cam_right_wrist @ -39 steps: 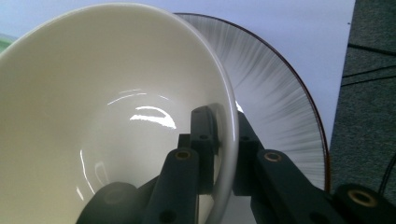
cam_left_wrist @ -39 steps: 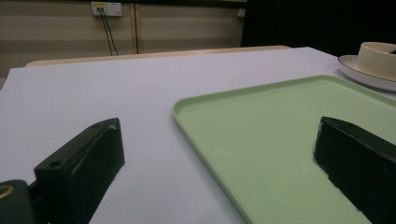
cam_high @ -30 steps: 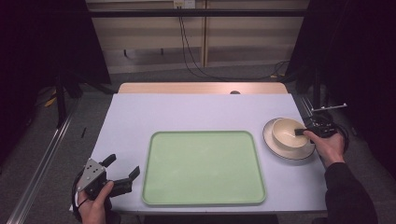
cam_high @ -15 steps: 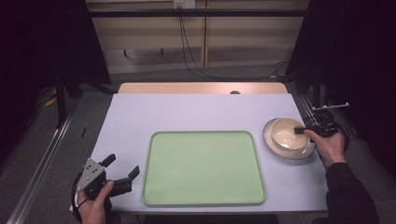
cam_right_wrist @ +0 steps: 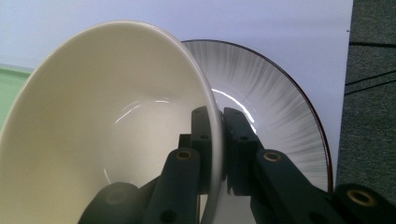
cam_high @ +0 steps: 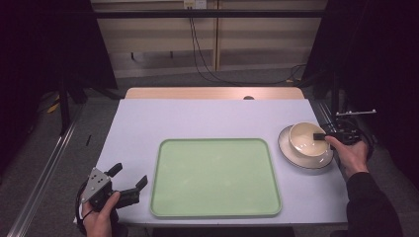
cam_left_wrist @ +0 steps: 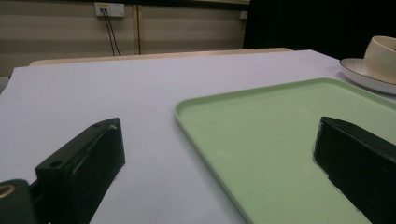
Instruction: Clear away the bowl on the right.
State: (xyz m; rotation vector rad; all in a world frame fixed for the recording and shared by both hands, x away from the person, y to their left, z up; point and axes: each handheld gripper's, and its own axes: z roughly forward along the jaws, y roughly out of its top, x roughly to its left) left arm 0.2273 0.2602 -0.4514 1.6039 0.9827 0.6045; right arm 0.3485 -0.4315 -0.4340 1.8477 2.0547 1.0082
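cream bowl (cam_high: 309, 138) sits on the streaked plate (cam_high: 291, 154) near the table's (cam_high: 207, 118) right edge, its rim clamped between the right gripper's (cam_right_wrist: 216, 140) jaws. the left gripper (cam_high: 129, 181) rests at the front left corner, jaws apart, beside the green tray (cam_high: 215, 175).

Left tool (cam_high: 129, 181): jaws spread wide, nothing between them; gripped from below by left hand (cam_high: 99, 217)
Right tool (cam_right_wrist: 217, 140): jaws clamped tight; right hand (cam_high: 352, 154) wrapped over body; forearm extended forward

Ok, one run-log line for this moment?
right gripper: shut on bowl rim | bowl: on plate | left gripper: open, holds nothing | tray: bare
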